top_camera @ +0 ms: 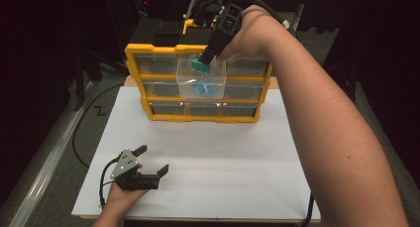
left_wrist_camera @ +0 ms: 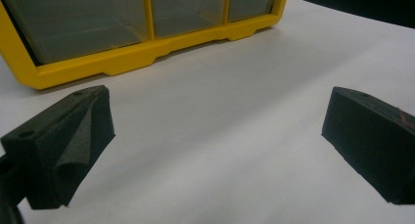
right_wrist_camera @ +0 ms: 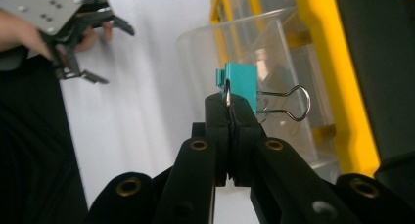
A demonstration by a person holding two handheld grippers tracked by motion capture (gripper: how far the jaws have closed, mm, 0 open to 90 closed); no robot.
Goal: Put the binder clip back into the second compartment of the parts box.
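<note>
My right gripper (right_wrist_camera: 230,104) is clamped shut on a teal binder clip (right_wrist_camera: 241,84) — the pads pinch one of its wire handles, and the second wire loop (right_wrist_camera: 288,103) juts out free to the side in the right gripper view. In the high view the same gripper (top_camera: 207,60) points steeply down, holding the clip (top_camera: 200,66) in the air just above the mouth of a clear plastic drawer (top_camera: 184,83). That drawer is pulled out from the middle column of the yellow-framed drawer cabinet (top_camera: 133,56), top row, and stands proud of the cabinet's front. More blue clips (top_camera: 204,90) lie on the drawer's floor, below the held one; I cannot count them.

My left gripper (top_camera: 154,160) lies well in front of the cabinet, toward the near left of the white sheet (top_camera: 223,157) on which the cabinet stands. Its jaws stand wide apart with nothing between them — the left gripper view shows bare white sheet between the two black pads (left_wrist_camera: 68,145), and the cabinet's bottom row of drawers (left_wrist_camera: 83,18) beyond. The grey three-cornered plate (top_camera: 126,162) on top faces up. The right gripper view also catches this gripper (right_wrist_camera: 100,45) far off, jaws spread.

The cabinet's other drawers all sit flush in the frame; contents not legible through the fronts.
</note>
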